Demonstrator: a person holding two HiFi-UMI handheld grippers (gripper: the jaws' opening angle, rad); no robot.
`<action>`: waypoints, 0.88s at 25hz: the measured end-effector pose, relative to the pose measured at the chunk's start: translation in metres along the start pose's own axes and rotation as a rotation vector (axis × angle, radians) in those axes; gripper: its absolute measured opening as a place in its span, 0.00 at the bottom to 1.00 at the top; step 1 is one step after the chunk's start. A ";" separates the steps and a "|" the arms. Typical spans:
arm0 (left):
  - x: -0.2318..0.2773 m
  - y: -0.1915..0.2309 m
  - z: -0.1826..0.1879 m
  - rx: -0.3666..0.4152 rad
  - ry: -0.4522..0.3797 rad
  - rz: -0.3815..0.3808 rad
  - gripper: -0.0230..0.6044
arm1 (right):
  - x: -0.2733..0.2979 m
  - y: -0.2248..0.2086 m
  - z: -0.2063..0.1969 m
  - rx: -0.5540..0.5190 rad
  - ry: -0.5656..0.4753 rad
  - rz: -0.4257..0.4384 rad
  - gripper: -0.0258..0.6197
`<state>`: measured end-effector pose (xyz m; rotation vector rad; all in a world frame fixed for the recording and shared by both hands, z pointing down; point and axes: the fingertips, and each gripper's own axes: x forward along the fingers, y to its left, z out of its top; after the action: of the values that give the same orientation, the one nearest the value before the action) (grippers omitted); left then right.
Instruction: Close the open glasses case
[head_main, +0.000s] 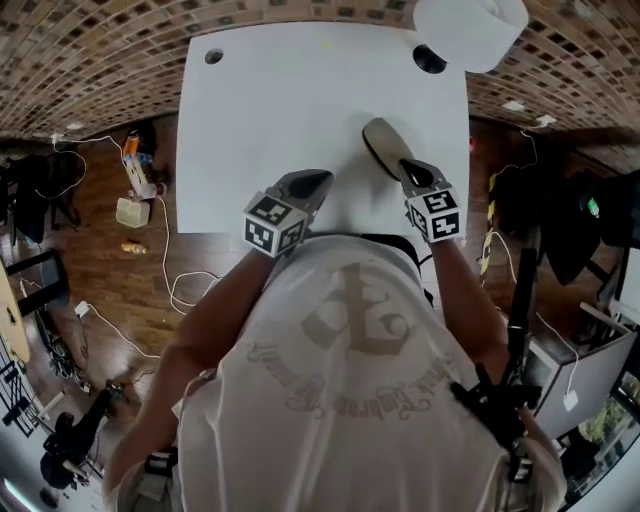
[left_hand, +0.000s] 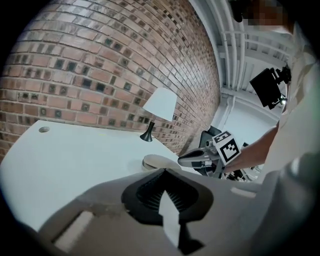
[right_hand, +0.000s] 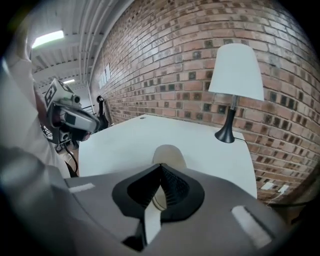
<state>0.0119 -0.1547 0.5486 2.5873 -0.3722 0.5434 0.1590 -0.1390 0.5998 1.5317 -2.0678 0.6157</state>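
Observation:
A beige oval glasses case (head_main: 383, 143) lies on the white table (head_main: 270, 110), right of centre, and its lid looks down. My right gripper (head_main: 408, 165) is shut, its tips just behind the near end of the case; whether they touch it I cannot tell. In the right gripper view the case (right_hand: 169, 154) shows just past the closed tips (right_hand: 161, 165). My left gripper (head_main: 318, 180) hovers over the table's near edge, left of the case, with its jaws together and nothing in them. In the left gripper view the case (left_hand: 157, 162) lies ahead, beside the right gripper (left_hand: 182, 161).
A white-shaded lamp (head_main: 470, 30) on a black base stands at the table's far right corner. A cable hole (head_main: 213, 56) sits at the far left corner. A brick wall backs the table. Cables and small objects (head_main: 135, 185) lie on the wooden floor to the left.

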 end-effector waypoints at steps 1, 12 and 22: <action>0.001 -0.001 -0.001 0.009 0.006 -0.019 0.05 | -0.006 0.002 0.001 0.025 -0.016 -0.011 0.05; 0.021 -0.039 0.005 0.123 0.015 -0.196 0.05 | -0.082 0.032 0.013 0.339 -0.318 -0.001 0.05; 0.022 -0.069 0.017 0.182 -0.015 -0.252 0.05 | -0.125 0.035 0.014 0.390 -0.444 -0.072 0.05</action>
<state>0.0609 -0.1076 0.5177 2.7585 0.0015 0.4865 0.1549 -0.0464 0.5084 2.1149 -2.2904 0.7363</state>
